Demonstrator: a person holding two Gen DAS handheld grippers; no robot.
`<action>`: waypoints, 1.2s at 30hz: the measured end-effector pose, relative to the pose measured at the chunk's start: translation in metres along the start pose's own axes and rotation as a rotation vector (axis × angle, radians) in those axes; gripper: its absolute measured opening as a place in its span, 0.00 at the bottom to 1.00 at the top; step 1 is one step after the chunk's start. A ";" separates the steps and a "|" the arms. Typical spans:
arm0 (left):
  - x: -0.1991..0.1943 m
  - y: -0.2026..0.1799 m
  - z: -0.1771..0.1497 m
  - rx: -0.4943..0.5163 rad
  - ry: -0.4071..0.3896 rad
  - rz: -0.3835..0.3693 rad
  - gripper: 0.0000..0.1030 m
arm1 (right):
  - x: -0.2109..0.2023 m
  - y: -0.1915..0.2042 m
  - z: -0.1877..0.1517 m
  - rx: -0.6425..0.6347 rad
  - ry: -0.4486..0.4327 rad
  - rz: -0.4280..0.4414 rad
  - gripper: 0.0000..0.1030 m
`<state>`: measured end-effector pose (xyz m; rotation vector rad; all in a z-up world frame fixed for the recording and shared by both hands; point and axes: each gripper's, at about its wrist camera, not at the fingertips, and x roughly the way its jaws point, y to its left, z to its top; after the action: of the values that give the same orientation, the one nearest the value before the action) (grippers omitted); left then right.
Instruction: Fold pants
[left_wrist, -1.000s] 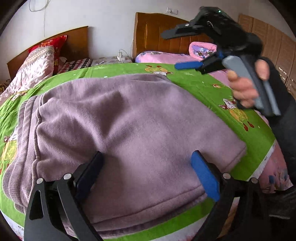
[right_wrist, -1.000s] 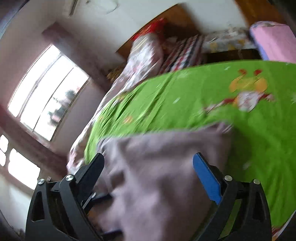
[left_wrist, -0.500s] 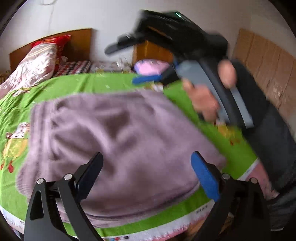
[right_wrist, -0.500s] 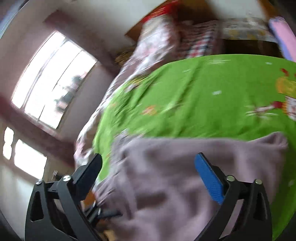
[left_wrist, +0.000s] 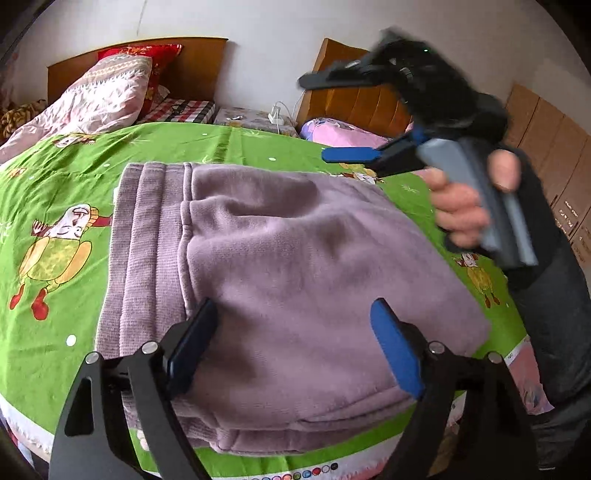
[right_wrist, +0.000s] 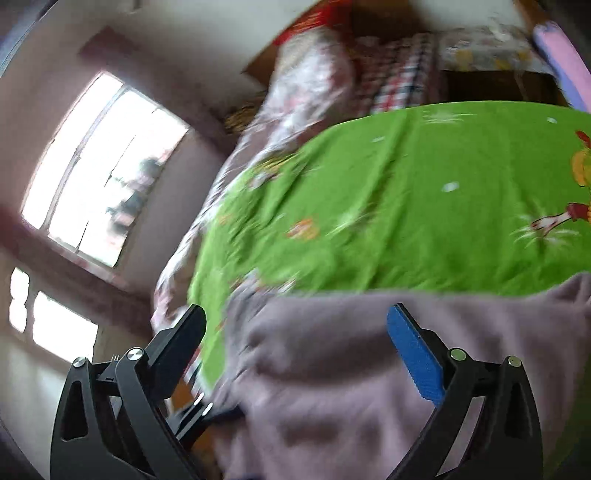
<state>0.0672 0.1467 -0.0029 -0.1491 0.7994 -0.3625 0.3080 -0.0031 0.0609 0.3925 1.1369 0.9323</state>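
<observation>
Lying folded on the bed covered by a green cartoon-print sheet (left_wrist: 66, 295), the mauve knitted fleece pants (left_wrist: 295, 258) form a thick layered bundle whose ribbed waistband runs along the left edge and whose long axis extends away from the near edge of the bed. The left tool (left_wrist: 295, 347) hovers directly over the near part of the bundle, fingers spread wide, gripping nothing; the pants lie straight ahead of and beneath it. The right tool (left_wrist: 332, 118), held in the person's right hand (left_wrist: 461, 206), is raised above the far right side of the bundle, fingers likewise spread and empty. In the right wrist view, which is motion-blurred, the right tool (right_wrist: 295, 350) looks across the pants (right_wrist: 369, 369) toward the far side of the sheet (right_wrist: 406, 203). Judged from position, the left tool is the nearer one to the fabric; any remaining fold or smoothing would likely start from the near edge. The fold appears largely complete.
</observation>
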 end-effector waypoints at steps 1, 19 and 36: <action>0.000 -0.002 -0.001 0.006 -0.003 0.002 0.85 | 0.002 0.005 -0.008 -0.031 0.046 -0.004 0.96; 0.020 -0.033 -0.002 0.144 0.026 0.184 0.96 | -0.062 -0.042 -0.085 0.102 -0.086 -0.058 0.94; 0.022 -0.030 -0.004 0.153 0.015 0.193 0.98 | -0.135 -0.034 -0.193 0.046 -0.258 -0.176 0.95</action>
<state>0.0705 0.1105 -0.0123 0.0736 0.7901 -0.2407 0.1349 -0.1641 0.0392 0.4290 0.9408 0.6807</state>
